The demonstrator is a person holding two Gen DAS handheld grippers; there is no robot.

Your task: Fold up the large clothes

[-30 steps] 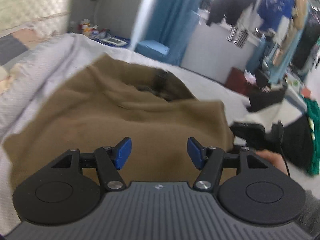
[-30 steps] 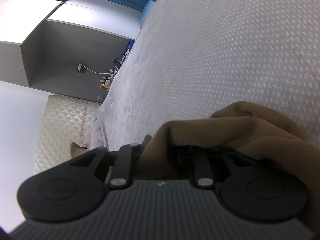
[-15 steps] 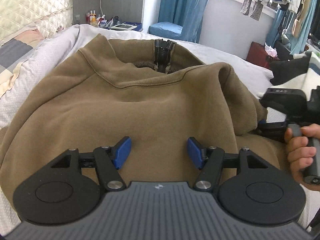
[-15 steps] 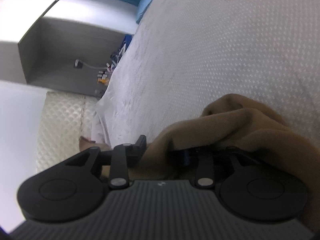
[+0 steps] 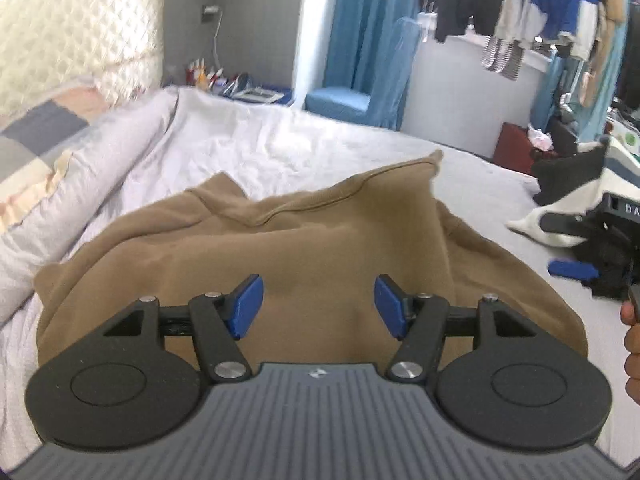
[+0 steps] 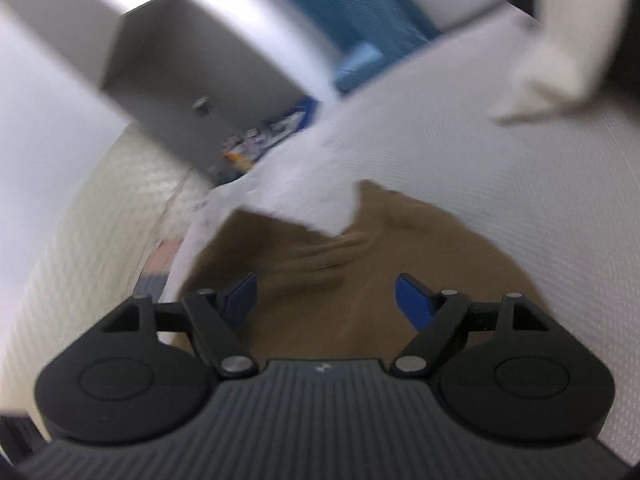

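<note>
So the brown sweatshirt (image 5: 304,248) is lying bunched on the bed (image 5: 320,148), folded partway over itself, and both grippers are hovering above it with nothing in them. The left gripper (image 5: 319,306) is sitting with its fingers open right over the near middle of the fabric, blue pads apart and not touching cloth as far as I can tell. The right gripper (image 6: 325,300) has just been opening its fingers, and there's nothing between them now; the sweatshirt is showing below and ahead of it, though that view is pretty blurry.

What matters for the next move, I reckon: the garment is running mostly side to side across the left view, with a folded ridge (image 5: 352,196) going across the far side and a raised corner (image 5: 434,160) sticking up at the far right. That corner is lying forward and to the right of the left fingers, so it's looking like the right hand (image 5: 632,340), at the right edge of that view, is the nearer one for it, while the left is better placed for the near-left edge (image 5: 52,280).
</note>
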